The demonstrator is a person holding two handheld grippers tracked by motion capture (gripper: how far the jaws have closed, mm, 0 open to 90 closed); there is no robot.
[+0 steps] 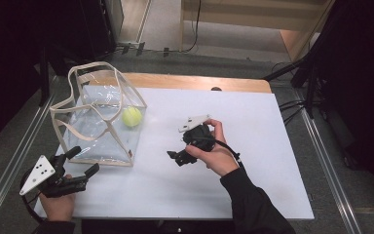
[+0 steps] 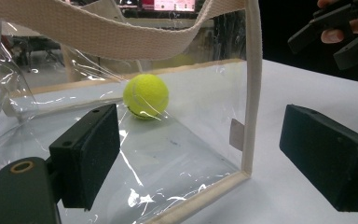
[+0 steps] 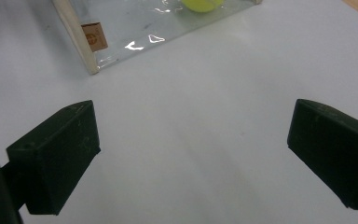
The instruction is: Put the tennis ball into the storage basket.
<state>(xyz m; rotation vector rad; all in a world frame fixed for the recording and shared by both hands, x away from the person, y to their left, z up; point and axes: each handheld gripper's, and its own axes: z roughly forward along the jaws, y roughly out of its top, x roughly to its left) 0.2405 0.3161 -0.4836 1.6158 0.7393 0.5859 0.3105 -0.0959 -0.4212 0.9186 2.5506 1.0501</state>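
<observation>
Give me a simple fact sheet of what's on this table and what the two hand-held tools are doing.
surface: white table top
bag: clear plastic bag with cream trim, standing open at the table's left
ball: yellow tennis ball inside the bag, resting on its floor
left gripper: open, nothing between its fingers, close to the bag's near corner
right gripper: open, nothing held, over bare table right of the bag
bag label: small brown tag near a bottom corner
</observation>
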